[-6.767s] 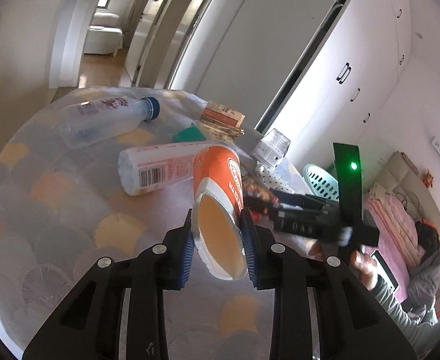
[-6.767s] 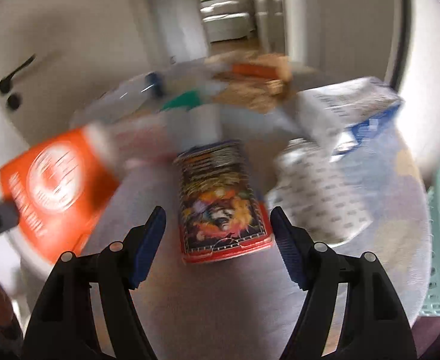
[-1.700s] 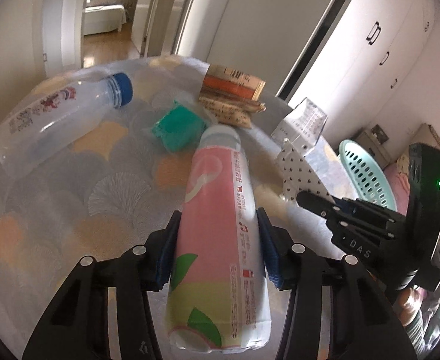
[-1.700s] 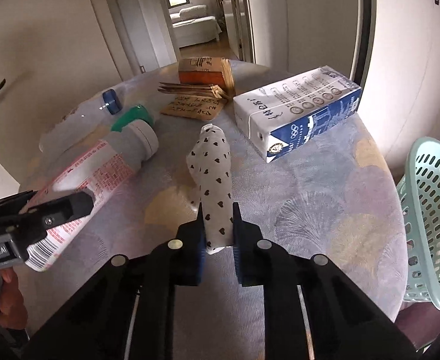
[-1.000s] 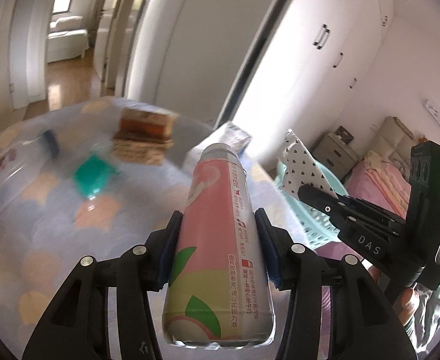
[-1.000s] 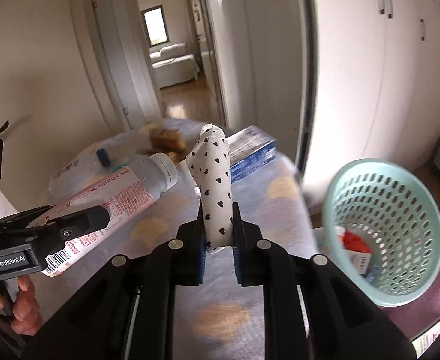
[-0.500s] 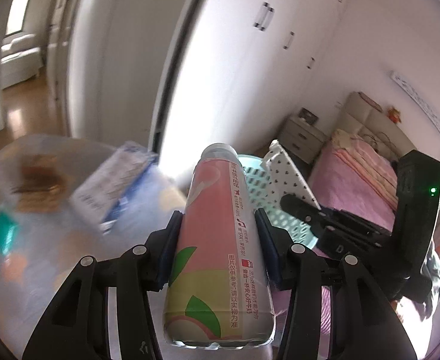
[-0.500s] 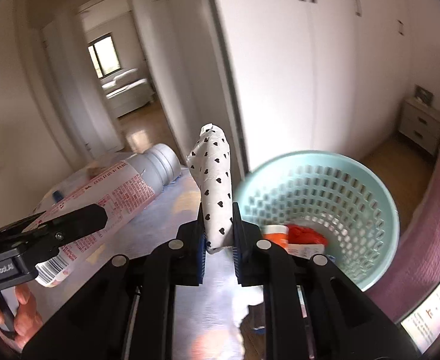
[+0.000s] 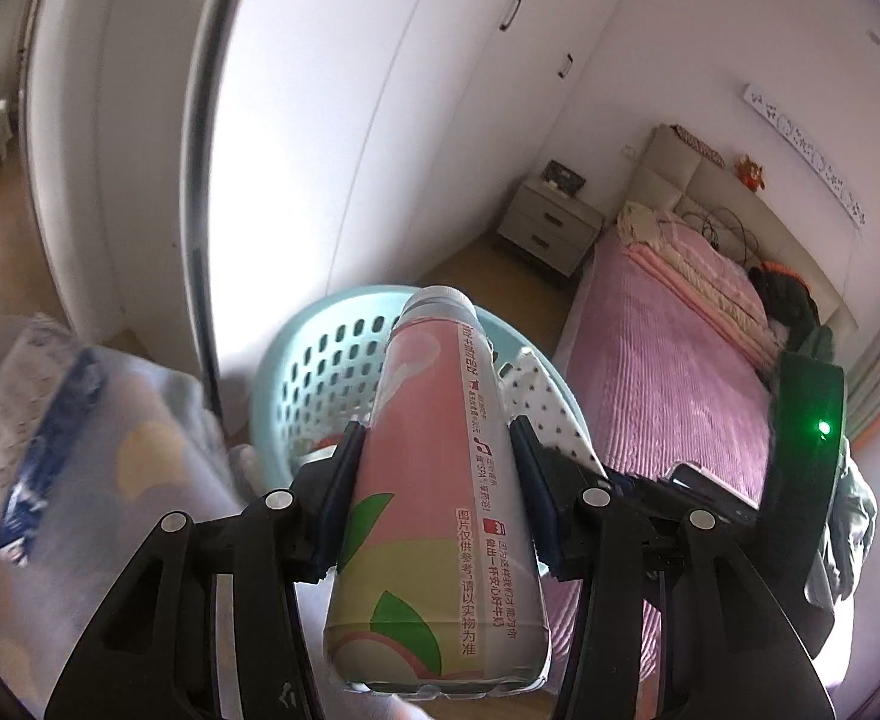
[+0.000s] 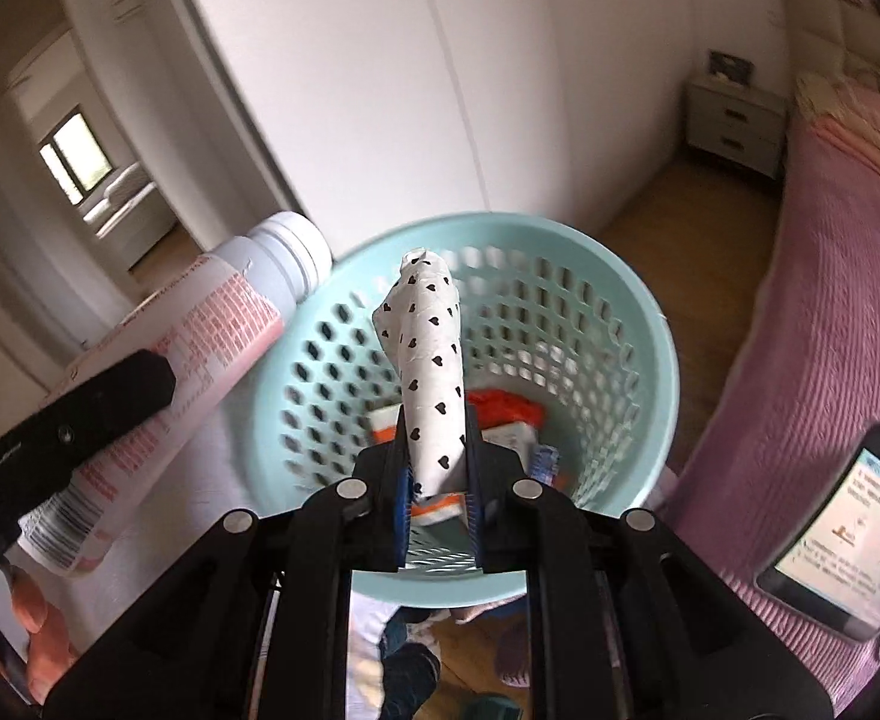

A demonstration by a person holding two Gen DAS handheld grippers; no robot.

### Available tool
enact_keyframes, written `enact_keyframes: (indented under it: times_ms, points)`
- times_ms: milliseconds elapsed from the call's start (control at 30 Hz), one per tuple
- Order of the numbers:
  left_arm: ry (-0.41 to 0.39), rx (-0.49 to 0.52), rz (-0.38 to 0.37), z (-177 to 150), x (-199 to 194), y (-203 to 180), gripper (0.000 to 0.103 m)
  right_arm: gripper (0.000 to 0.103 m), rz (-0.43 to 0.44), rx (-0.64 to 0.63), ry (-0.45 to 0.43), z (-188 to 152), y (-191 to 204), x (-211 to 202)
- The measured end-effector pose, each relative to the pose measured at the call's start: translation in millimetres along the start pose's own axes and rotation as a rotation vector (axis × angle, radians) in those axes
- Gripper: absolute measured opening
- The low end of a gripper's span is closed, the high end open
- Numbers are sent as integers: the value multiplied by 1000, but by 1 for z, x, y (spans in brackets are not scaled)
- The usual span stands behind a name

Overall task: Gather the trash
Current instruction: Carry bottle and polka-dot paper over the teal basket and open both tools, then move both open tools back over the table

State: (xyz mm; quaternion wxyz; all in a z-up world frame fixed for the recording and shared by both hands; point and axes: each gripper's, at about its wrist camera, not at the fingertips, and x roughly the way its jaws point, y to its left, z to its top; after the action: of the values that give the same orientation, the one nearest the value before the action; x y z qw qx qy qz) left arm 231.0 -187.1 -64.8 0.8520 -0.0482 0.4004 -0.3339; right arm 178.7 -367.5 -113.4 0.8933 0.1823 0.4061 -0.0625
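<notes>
Basket (image 10: 650, 324) is the largest thing in play: a pale teal, perforated bin standing on the floor beside the pink bed (image 10: 830, 300). In the right wrist view it fills the centre, its mouth open upward, and orange and white packaging (image 10: 500, 414) is seen lying at its bottom. In the left wrist view the same basket (image 9: 314, 360) is seen at about 11 o'clock from the bottle top, partly hidden behind it.

Next in size, a pink-labelled bottle (image 9: 440, 468) is pinched at mid-body by the left gripper (image 9: 437, 498), cap pointing away toward the basket rim. In the right wrist view the bottle (image 10: 200, 360) lies at 9 o'clock of the basket, its cap just over or beside the rim; which cannot be told.

Smallest, a white wrapper with black hearts (image 10: 431, 372) is clamped near its lower end by the right gripper (image 10: 437, 516), whose jaws are pressed tight on it, the free end standing up over the basket mouth.

The step in hand is judged to be the drop: both pieces are carried to the bin. The wrapper seems ready to be released by spreading the right jaws. The bottle probably needs to be brought further toward 3 o'clock, over the opening, before the left jaws are spread.
</notes>
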Motion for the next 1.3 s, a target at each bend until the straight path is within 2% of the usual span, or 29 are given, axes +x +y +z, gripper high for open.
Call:
enact_keyframes:
  times_ms: [300,500,767,833,867,967,1100,1167,1300]
  points:
    - [72,-21,8,5,59,3,47,13,-36,36,4,3,-25,9]
    - [78,-48,6,5,70,14,50,13,-49,45,5,8,-32,15]
    - [49,-51,15,2,44,27,50,14,-41,33,7,12,-26,26]
    - [36,-53,20,0,35,27,50,21,-37,33,9,14,-24,30]
    - [31,-53,20,0,31,26,54,25,-38,33,11,14,-23,31]
    - [5,-57,28,-2,13,30,62,45,-46,59,13,14,-24,33]
    - [-31,-66,35,-5,-11,36,63,45,-42,64,5,11,-21,28]
    - [-52,-78,37,-7,-24,39,69,45,-33,65,4,11,-18,25]
    - [-76,-83,45,-11,-46,42,69,45,-13,41,-12,9,-4,14]
